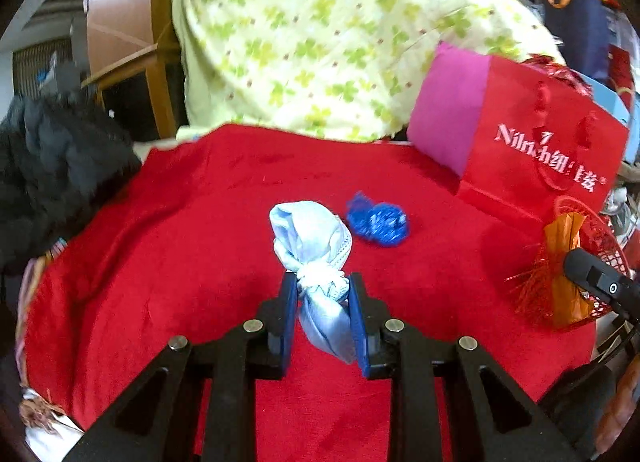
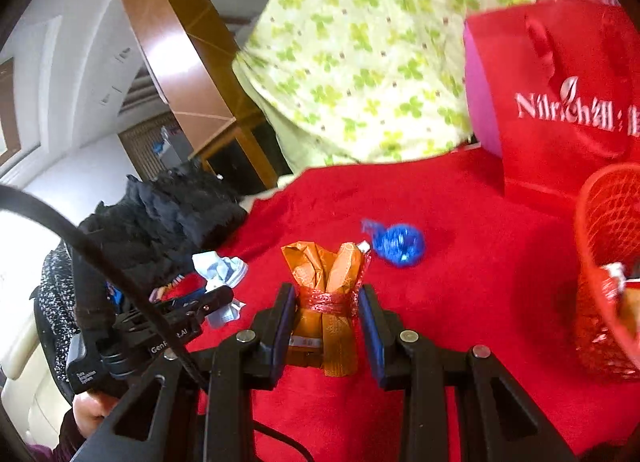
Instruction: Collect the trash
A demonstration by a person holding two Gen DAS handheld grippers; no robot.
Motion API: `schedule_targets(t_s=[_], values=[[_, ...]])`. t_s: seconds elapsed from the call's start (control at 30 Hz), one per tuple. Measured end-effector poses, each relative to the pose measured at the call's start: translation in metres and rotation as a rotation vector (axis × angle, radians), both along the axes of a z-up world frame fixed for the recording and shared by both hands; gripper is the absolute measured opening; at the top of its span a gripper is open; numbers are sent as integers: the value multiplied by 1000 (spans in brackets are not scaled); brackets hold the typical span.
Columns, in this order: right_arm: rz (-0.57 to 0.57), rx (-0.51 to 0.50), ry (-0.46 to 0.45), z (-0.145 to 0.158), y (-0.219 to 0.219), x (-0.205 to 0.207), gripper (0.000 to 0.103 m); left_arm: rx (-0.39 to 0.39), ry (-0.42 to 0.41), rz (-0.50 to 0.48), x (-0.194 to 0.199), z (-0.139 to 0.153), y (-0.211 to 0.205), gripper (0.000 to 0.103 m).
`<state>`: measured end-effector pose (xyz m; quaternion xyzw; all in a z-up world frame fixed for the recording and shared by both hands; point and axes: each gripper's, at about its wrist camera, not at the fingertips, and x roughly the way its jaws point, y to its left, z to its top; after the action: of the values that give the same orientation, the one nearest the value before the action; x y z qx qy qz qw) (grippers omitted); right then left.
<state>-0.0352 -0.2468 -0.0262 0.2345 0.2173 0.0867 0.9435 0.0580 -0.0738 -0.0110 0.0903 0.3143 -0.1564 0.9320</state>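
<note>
Both tongs hold trash lifted above the red cloth: the left gripper is clamped on a pale blue crumpled wrapper, the right gripper on an orange wrapper (bound with red netting). A blue foil wrapper lies ahead of both tongs, slightly to the right. Next each load probably goes into the red mesh basket, right of the right tongs.

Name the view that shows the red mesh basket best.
The right wrist view: the red mesh basket stands near, its open rim and some contents visible, though cropped by the frame's edge. The left wrist view shows the same basket mostly hidden behind the right tool's orange wrapper.
</note>
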Motion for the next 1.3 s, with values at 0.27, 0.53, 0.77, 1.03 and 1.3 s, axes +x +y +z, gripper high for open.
schedule_targets(t_s=[0.27,0.53,0.77,1.03,1.3], values=[[-12,-24,-77,21,-5,-39,34,29,-99,-47,-36,26,-19,26],[-20,-44,-145,38,-8,-66,34,40,-138,-67,-61,40,-30,27],[-28,-38,-167,42,-16,-77,34,61,-169,-88,-77,45,-42,27],[-40,-22,-167,37,-24,-83,34,74,-173,-109,-82,45,-53,27],[-47,-13,-156,34,-30,-83,35,81,-159,-121,-82,41,-59,27]])
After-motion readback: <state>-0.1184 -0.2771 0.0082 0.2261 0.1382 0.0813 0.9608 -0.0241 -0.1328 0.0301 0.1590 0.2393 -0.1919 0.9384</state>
